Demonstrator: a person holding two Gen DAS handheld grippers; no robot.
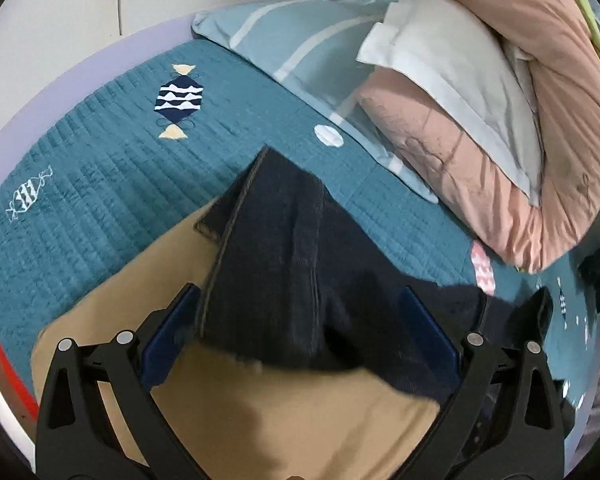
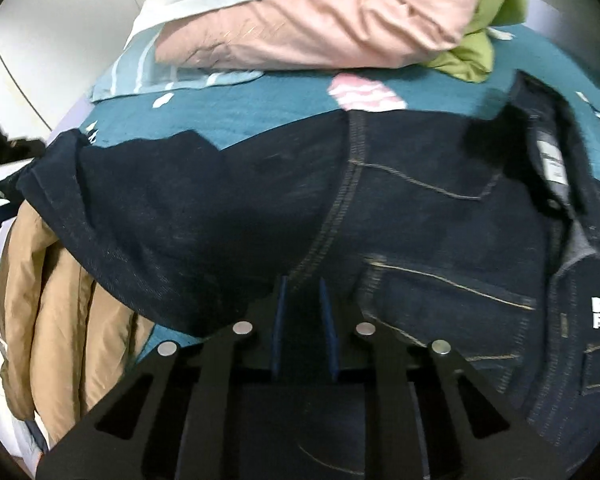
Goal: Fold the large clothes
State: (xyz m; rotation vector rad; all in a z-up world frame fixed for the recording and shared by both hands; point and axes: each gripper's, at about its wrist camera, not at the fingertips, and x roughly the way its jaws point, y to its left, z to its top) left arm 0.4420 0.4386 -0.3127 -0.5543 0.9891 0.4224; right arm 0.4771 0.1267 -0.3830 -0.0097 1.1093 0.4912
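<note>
dark denim jacket (image 2: 380, 208) fills the right wrist view, spread over a teal quilted bed cover (image 2: 240, 112), its collar label to the right. right tool (image 2: 304, 300) has its blue pads drawn close together, a narrow gap between them, the fabric just beyond the tips; whether they pinch it cannot be told. left tool (image 1: 300, 320) stands wide open, with a sleeve or corner of the same denim lying between its pads, over a tan jacket (image 1: 260, 400). behind on the bed lie a pale blue striped pillow (image 1: 292, 36) and a pink duvet (image 1: 520, 160).
</note>
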